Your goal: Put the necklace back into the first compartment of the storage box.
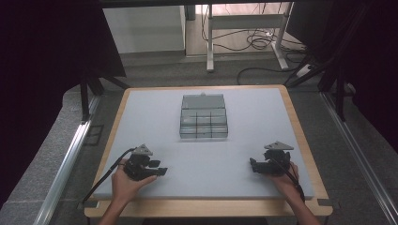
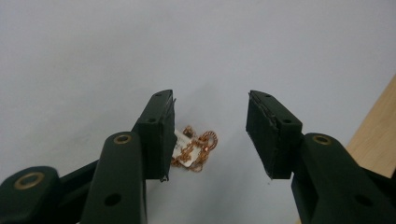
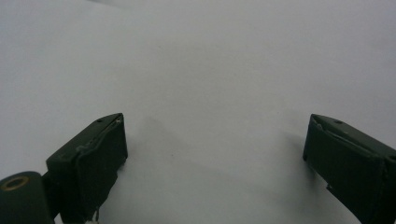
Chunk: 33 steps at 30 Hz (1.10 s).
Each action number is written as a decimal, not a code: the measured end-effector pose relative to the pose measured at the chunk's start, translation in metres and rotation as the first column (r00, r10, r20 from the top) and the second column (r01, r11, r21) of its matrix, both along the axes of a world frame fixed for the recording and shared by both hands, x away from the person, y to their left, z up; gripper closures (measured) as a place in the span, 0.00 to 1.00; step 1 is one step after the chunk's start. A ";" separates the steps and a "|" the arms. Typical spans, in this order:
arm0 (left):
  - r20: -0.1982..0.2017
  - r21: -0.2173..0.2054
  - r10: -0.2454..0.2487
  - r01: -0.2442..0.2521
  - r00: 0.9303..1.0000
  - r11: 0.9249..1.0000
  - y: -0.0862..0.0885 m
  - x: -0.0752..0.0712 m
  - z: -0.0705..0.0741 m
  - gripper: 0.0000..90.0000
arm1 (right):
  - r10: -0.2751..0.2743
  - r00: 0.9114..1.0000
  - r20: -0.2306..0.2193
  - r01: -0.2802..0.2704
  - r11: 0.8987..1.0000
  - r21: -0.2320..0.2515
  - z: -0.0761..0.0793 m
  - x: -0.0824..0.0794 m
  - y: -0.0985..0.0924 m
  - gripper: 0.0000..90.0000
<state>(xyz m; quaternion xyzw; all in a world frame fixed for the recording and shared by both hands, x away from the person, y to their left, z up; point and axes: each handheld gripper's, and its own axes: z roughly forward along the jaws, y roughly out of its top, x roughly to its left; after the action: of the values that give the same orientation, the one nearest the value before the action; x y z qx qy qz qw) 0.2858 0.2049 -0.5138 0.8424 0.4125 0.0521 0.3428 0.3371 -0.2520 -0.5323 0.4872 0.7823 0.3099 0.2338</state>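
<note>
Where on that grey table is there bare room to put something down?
Bare mat lies left and right of the clear compartment box, and between the left gripper and right gripper. Crowded: beneath the left gripper, where a small copper chain lies.

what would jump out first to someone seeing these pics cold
A small tangle of copper-coloured chain lies on the grey mat between the open jaws of the left gripper. At mid-table sits a clear compartment box with its lid raised. The right gripper is open over bare mat.
</note>
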 end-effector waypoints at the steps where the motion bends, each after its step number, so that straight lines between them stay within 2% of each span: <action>1: -0.003 0.009 -0.003 0.003 1.000 1.000 -0.001 -0.001 -0.001 0.60 | 0.000 1.000 0.000 0.000 1.000 0.000 0.000 0.000 0.000 0.07; 2: -0.003 0.009 -0.003 0.003 1.000 1.000 -0.001 -0.001 -0.001 0.60 | 0.000 1.000 0.000 0.000 1.000 0.000 0.000 0.000 0.000 0.07; 6: -0.005 0.056 -0.021 0.021 1.000 0.998 -0.004 -0.001 -0.006 0.65 | 0.000 1.000 0.000 0.000 1.000 0.001 0.000 0.000 0.000 0.07; 12: -0.016 0.070 -0.025 0.026 1.000 0.997 -0.007 -0.001 -0.009 0.68 | 0.000 1.000 0.000 0.000 1.000 0.001 0.000 0.000 0.000 0.07; 16: -0.015 0.106 -0.026 0.027 1.000 0.994 -0.009 -0.003 -0.011 0.73 | -0.001 1.000 0.000 0.001 1.000 0.001 0.000 0.000 0.000 0.07; 23: 0.000 0.125 -0.013 0.013 1.000 0.992 -0.010 -0.002 -0.012 0.81 | -0.001 1.000 0.001 0.001 1.000 0.000 0.000 0.000 0.000 0.07; 26: 0.015 0.144 -0.009 0.007 1.000 0.990 -0.010 -0.002 -0.013 0.89 | -0.004 1.000 0.002 0.004 1.000 0.000 0.000 0.000 0.000 0.07; 33: 0.023 0.142 -0.016 0.012 1.000 0.990 -0.011 -0.003 -0.014 0.95 | -0.006 1.000 0.000 0.006 1.000 -0.001 0.000 -0.001 0.000 0.07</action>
<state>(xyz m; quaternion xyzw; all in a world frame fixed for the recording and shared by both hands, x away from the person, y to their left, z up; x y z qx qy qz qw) 0.2832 0.1936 -0.5274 0.8668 0.3977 0.0888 0.2874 0.3366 -0.2516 -0.5321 0.4896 0.7809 0.3088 0.2347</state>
